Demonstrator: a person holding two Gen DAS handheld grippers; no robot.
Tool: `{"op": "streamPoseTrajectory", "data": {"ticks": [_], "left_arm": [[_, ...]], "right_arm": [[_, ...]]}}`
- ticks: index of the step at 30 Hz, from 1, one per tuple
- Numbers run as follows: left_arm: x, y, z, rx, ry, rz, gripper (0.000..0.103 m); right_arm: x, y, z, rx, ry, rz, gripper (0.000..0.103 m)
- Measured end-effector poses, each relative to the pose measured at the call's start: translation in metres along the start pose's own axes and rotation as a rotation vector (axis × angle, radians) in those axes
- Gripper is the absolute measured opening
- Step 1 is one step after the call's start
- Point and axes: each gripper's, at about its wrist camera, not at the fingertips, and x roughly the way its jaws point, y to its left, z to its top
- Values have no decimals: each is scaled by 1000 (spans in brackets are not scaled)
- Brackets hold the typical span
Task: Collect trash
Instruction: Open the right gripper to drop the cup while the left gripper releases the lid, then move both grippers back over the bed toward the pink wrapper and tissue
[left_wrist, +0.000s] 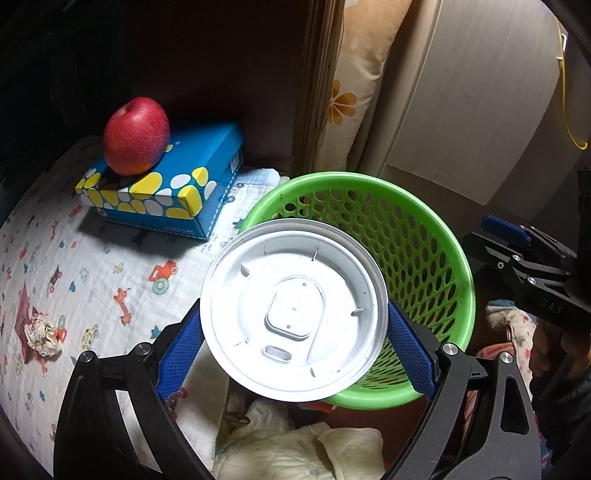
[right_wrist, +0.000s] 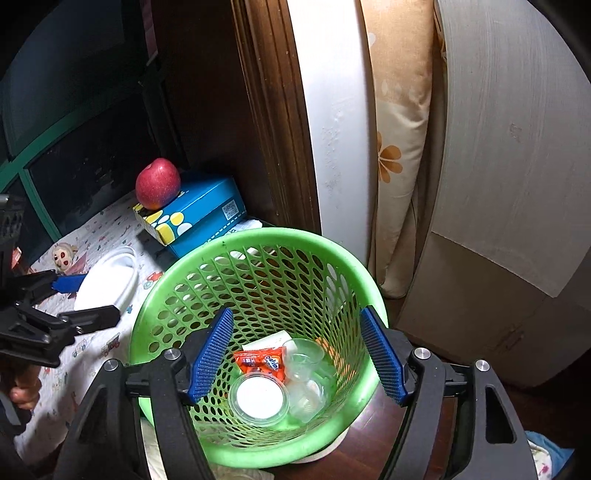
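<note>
left gripper (left_wrist: 293, 341) clamps white lid (left_wrist: 293, 310) beside green basket (left_wrist: 458, 266) | right gripper (right_wrist: 295, 354) wide, empty, over basket

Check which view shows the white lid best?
Left wrist: the lid faces the camera whole, clamped in the left gripper. Right wrist sees the lid only edge-on, far left, partly hidden.

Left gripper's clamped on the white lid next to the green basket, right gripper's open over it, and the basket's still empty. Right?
Not empty. The right wrist view shows the green basket already holding an orange wrapper, clear cups and a small lidded container. The rest stands: left gripper clamps the white lid, right gripper open above the basket.
</note>
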Motion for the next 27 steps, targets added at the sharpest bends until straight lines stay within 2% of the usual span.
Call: {"op": "streamPoseTrajectory", "data": {"ticks": [14, 20, 27], "left_arm": [[27, -16, 5, 0, 52, -56, 95], [20, -14, 3, -7, 28, -60, 96], [-6, 6, -7, -49, -15, -13, 96]], "right_arm": [[-5, -9, -2, 30, -6, 12, 69], [-7, -9, -4, 41, -5, 19, 69], [-10, 3, -3, 27, -14, 43, 69]]}}
